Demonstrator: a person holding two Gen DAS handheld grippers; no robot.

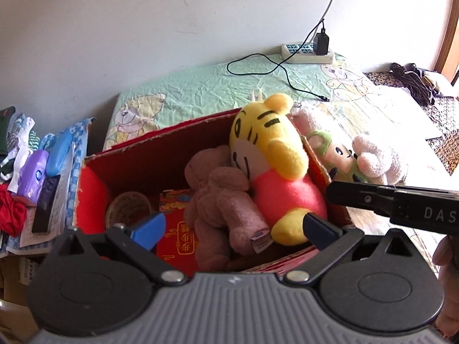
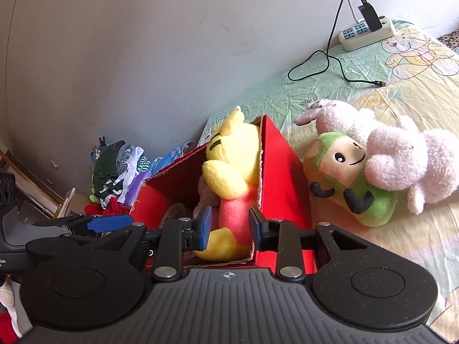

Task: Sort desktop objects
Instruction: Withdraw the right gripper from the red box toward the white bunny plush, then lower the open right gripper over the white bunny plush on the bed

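Hovering over red box [image 1: 94, 172] | left gripper [image 1: 233, 225] spread | right gripper [image 2: 228, 228] spread around tiger plush [image 2: 229, 172] | bedsheet [image 2: 387, 243] open at 3 o'clock.

Left wrist view: set close above the red box [image 1: 120, 169], facing down and forward toward the wall. Right wrist view: close at the box's right corner (lower angle), facing likewise. Shared: box, yellow tiger plush [image 1: 275, 157], bed [image 1: 200, 86], power strip [image 2: 367, 33].

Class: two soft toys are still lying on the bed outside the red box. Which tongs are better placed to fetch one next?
Probably the right tongs: open, empty, with the green plush toy and white fluffy toy lying just to their right, beside the red cardboard box.
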